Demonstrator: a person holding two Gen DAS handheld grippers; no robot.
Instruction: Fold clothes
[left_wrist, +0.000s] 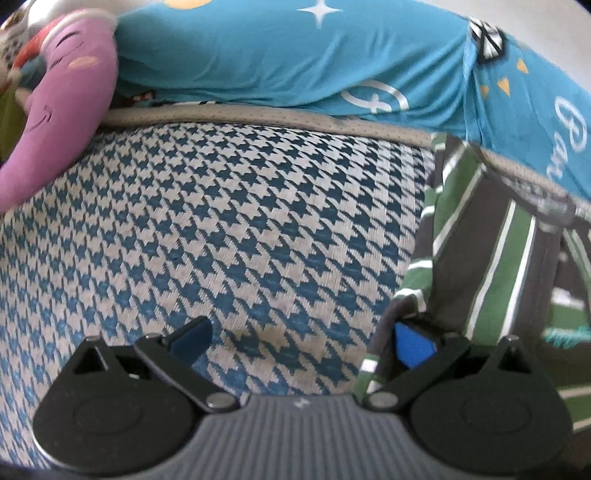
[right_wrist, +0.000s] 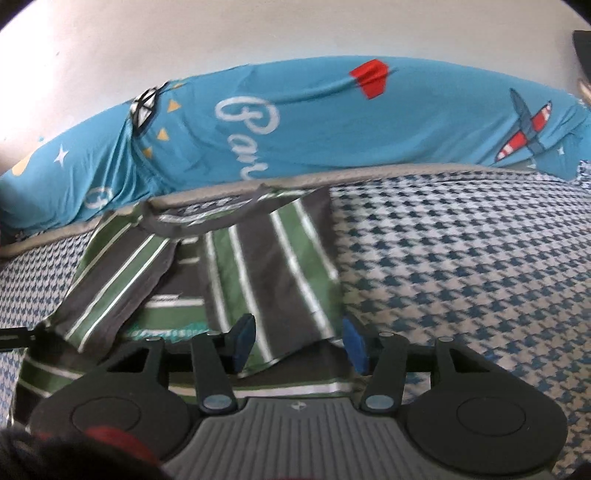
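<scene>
Spreading across both views is the houndstooth mat (left_wrist: 221, 229), blue and pale, with a tan piped edge at its far side; it is the surface the work is done on. Behind that edge lies a long turquoise printed cover (right_wrist: 332, 129) with stars, script lettering and a red-striped plane, and at the far left of the left wrist view a purple plush toy (left_wrist: 62, 110) leans onto the mat.

On the mat lies the striped shirt (right_wrist: 258, 266), grey and green with thin white lines, its collar end up against the piped edge. It looks partly folded: a sleeve or side panel is turned in over the body on each side, and the lower part lies flat just under the right gripper.

The right gripper (right_wrist: 295, 339) hovers low over a lifted flap of the shirt, its blue pads apart with the cloth edge passing between them; they do not look pressed onto it. The left gripper (left_wrist: 299, 343) sits at the shirt's left border, fingers spread wide, one pad over bare mat and the other touching or just above the cloth edge; I cannot tell which.

My judgement is that a side fold is being set or released. The next move would call for both grippers to pinch the hem corners and carry them up toward the collar.
</scene>
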